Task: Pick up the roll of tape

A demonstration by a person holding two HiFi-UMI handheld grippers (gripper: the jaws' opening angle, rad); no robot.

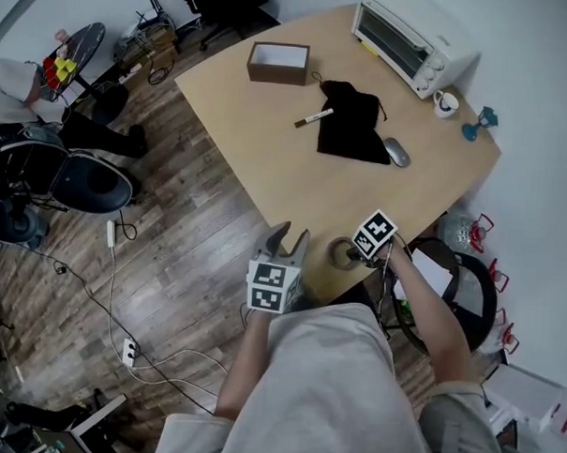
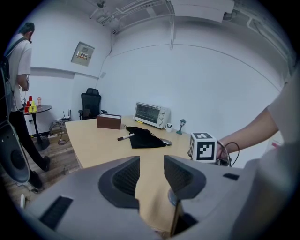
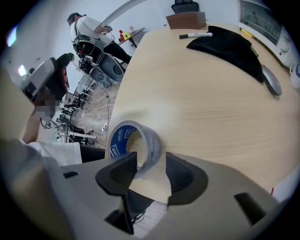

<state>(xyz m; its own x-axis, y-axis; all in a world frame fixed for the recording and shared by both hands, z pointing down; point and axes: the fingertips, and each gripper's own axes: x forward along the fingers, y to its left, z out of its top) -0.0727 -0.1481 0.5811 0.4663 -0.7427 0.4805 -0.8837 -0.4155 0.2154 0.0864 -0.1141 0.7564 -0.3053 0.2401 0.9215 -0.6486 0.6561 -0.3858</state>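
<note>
The roll of clear tape with a blue core stands on edge at the near corner of the wooden table, close to its edge. My right gripper points steeply down over it. Its jaws straddle the roll's near wall, the left finger in front of the core hole, and a gap shows beside the right finger, so it is open. In the head view the tape sits just left of the right gripper. My left gripper hovers beside the table edge, open and empty.
Farther along the table lie a black pouch, a marker, a mouse, a brown box and a toaster oven. A cup stands at the far edge. Office chairs and cables are on the floor at left.
</note>
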